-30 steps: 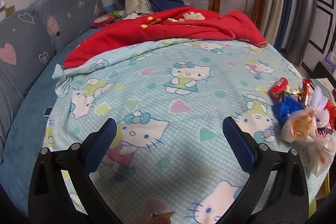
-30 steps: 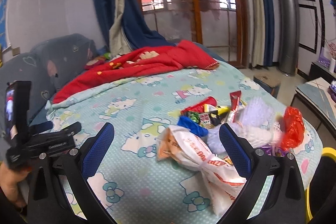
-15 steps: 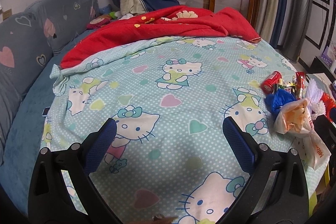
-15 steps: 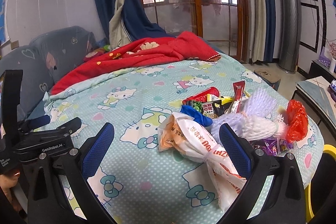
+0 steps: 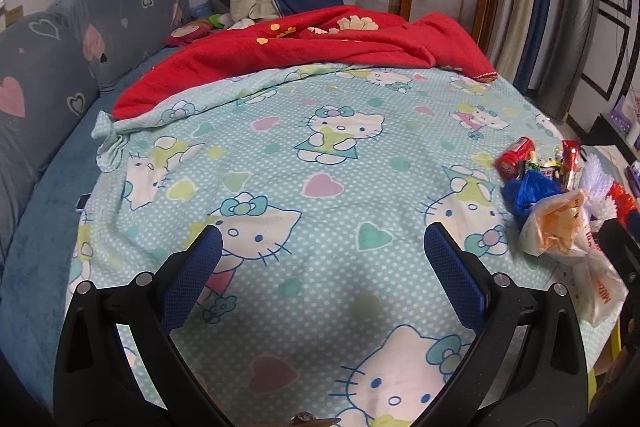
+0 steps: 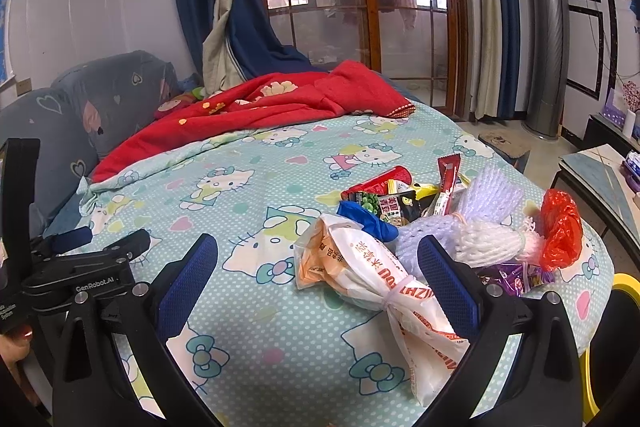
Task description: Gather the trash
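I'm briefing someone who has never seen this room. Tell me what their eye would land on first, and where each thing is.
First the heap of trash at the right edge of the bed: a tied white plastic bag nearest, white foam netting and a red bag behind it. Next, the cartoon-cat bedsheet covering the bed, with a red blanket bunched at its far end. Both the left gripper and right gripper are open and empty.
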`<control>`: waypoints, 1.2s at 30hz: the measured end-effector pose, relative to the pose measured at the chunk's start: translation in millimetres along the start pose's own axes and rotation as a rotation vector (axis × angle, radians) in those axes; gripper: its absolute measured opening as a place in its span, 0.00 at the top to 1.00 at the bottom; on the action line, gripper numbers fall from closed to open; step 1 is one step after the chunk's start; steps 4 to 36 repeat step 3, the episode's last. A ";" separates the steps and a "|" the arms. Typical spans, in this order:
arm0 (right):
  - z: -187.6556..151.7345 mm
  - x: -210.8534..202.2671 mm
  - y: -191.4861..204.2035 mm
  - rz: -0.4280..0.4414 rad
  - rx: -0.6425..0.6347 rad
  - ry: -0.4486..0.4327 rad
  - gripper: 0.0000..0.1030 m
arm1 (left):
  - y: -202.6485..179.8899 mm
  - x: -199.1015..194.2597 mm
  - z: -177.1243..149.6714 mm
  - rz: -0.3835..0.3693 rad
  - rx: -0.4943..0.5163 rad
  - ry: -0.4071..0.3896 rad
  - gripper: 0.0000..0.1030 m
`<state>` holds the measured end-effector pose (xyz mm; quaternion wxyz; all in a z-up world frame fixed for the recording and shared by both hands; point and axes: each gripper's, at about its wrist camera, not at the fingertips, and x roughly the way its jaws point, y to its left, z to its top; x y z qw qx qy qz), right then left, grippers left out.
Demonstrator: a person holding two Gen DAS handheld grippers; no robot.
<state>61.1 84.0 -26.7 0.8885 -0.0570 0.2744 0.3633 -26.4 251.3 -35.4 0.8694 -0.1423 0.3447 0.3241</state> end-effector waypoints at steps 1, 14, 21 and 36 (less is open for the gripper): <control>0.0 -0.2 -0.7 -0.002 0.002 -0.003 0.06 | -0.6 -0.9 0.1 -0.003 0.001 -0.002 0.10; 0.1 -0.4 -2.0 -0.005 0.002 -0.004 0.06 | -2.4 -2.7 0.3 0.002 0.012 -0.012 0.10; 0.1 -0.4 -2.0 -0.005 0.002 -0.004 0.06 | -2.4 -2.7 0.3 0.002 0.012 -0.012 0.10; 0.1 -0.4 -2.0 -0.005 0.002 -0.004 0.06 | -2.4 -2.7 0.3 0.002 0.012 -0.012 0.10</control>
